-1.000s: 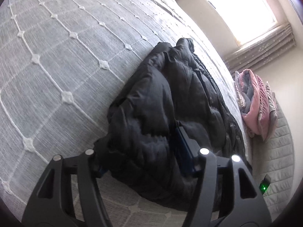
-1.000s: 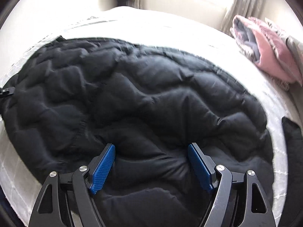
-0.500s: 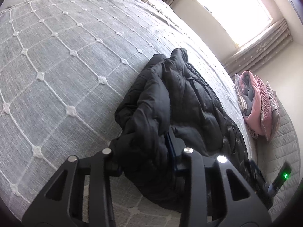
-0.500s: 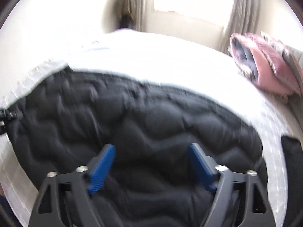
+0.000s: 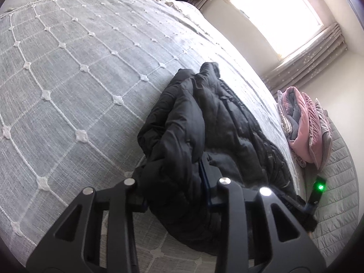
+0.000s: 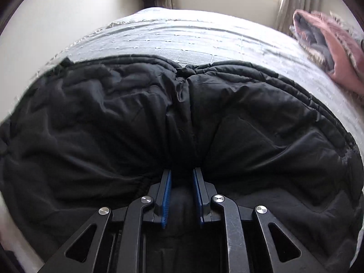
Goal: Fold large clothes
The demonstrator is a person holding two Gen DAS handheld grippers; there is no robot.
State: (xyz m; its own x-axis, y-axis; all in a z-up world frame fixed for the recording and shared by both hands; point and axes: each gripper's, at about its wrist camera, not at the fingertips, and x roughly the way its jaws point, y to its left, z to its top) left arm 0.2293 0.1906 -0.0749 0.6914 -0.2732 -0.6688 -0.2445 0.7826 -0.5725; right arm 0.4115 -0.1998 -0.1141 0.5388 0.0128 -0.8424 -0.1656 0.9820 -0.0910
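A black quilted puffer jacket (image 5: 211, 127) lies on a grey bed cover (image 5: 68, 72) with a white diamond pattern. My left gripper (image 5: 175, 186) is shut on a thick bunch of the jacket's near edge, which is lifted off the bed; its pads are mostly buried in the fabric. In the right wrist view the jacket (image 6: 113, 122) fills the frame. My right gripper (image 6: 181, 179) is shut on a gathered fold of the jacket, with creases running out from the blue pads (image 6: 167, 191).
A pile of pink and grey folded fabric (image 5: 302, 125) lies at the far side of the bed, also in the right wrist view (image 6: 329, 47). A window (image 5: 275, 18) with curtains is behind. A small device with a green light (image 5: 318, 188) shows at right.
My right gripper went from wide open over the jacket to shut on a pinched fold. My left gripper narrowed on the jacket's edge and lifted it.
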